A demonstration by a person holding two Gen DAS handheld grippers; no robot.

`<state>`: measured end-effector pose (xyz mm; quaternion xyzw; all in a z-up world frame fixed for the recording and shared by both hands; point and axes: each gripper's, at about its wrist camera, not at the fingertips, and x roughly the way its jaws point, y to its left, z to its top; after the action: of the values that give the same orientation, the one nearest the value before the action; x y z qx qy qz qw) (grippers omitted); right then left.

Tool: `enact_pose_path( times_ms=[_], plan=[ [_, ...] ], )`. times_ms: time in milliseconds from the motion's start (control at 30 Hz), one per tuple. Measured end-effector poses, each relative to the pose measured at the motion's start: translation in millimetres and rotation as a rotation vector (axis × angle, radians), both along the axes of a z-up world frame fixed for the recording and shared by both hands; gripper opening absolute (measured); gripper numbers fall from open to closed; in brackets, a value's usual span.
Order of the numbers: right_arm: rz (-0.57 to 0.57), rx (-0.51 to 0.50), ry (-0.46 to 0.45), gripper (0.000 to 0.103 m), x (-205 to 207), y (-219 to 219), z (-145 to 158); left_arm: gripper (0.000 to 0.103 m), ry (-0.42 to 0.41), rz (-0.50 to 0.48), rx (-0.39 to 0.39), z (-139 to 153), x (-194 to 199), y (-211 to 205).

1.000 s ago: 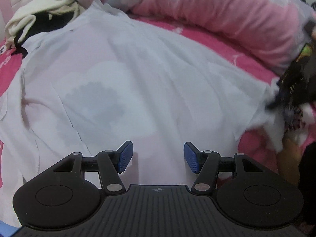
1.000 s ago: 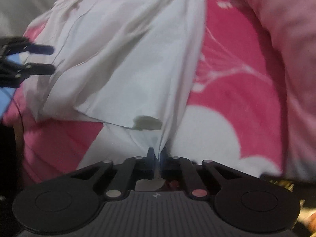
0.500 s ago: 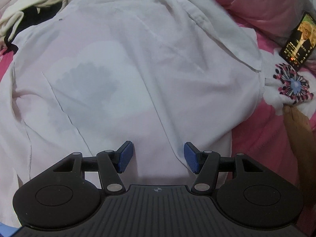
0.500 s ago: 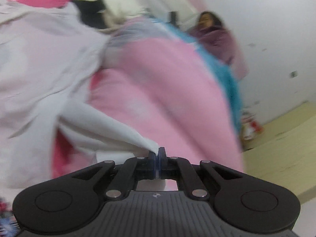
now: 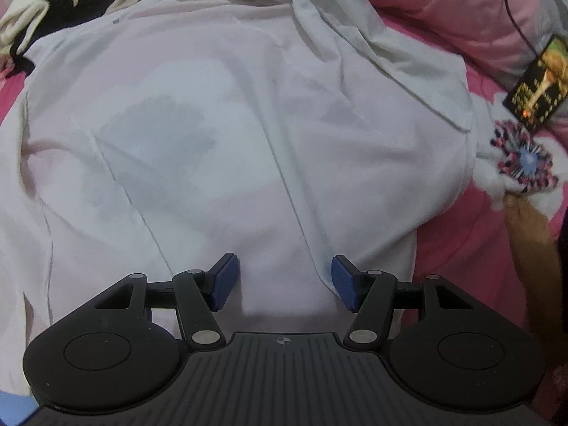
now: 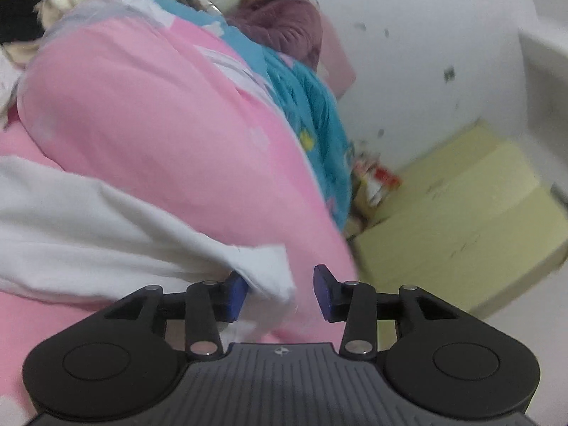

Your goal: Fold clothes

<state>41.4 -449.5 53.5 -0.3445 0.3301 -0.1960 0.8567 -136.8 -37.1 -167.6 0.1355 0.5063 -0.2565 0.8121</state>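
A white shirt (image 5: pixel 220 135) lies spread over the pink bed, its right sleeve folded back across the body. My left gripper (image 5: pixel 284 280) hovers open above the shirt's near hem, nothing between its blue pads. In the right wrist view the shirt's sleeve end (image 6: pixel 142 241) hangs loose against a pink duvet. My right gripper (image 6: pixel 280 293) is opening: the cloth's corner still lies between the jaws beside the left pad, and the pads no longer press on it.
A pink duvet (image 6: pixel 159 124) is bunched along the bed's far side, with a blue blanket (image 6: pixel 312 106) behind. A person in a purple top (image 6: pixel 284 25) lies by the wall. A phone (image 5: pixel 539 81) and a bare foot (image 5: pixel 529 227) are at the right. Cream and black clothes (image 5: pixel 64 3) are piled top left.
My right gripper lifted the sleeve up and across over the shirt, then its jaws parted and let the cloth go. The left gripper stayed open over the hem.
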Motion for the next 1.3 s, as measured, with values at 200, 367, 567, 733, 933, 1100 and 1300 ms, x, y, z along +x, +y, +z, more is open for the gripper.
enact_pose_path(
  times_ms=[200,367,567,733,933,1100,1300],
  plan=[
    [-0.017,0.209,-0.131,0.056,-74,-7,48,0.059,0.023,0.102,-0.103,16,-10,32],
    [0.148,0.353,-0.254,0.057,-129,31,85,0.059,0.03,0.263,-0.144,29,-28,77],
    [0.527,0.672,-0.036,0.056,-120,121,67,0.059,-0.071,0.513,-0.049,49,-34,150],
    [0.71,0.908,0.38,0.047,-97,229,-26,0.059,-0.113,0.64,0.151,42,-8,202],
    [0.7,0.913,0.737,0.045,-95,329,-150,0.058,-0.085,0.528,0.212,32,13,202],
    [0.735,0.873,0.759,0.042,-113,353,-190,0.058,-0.097,0.43,0.243,15,21,179],
    [0.71,0.935,0.752,0.034,-102,347,-200,0.03,-0.101,0.402,0.268,1,28,175]
  ],
)
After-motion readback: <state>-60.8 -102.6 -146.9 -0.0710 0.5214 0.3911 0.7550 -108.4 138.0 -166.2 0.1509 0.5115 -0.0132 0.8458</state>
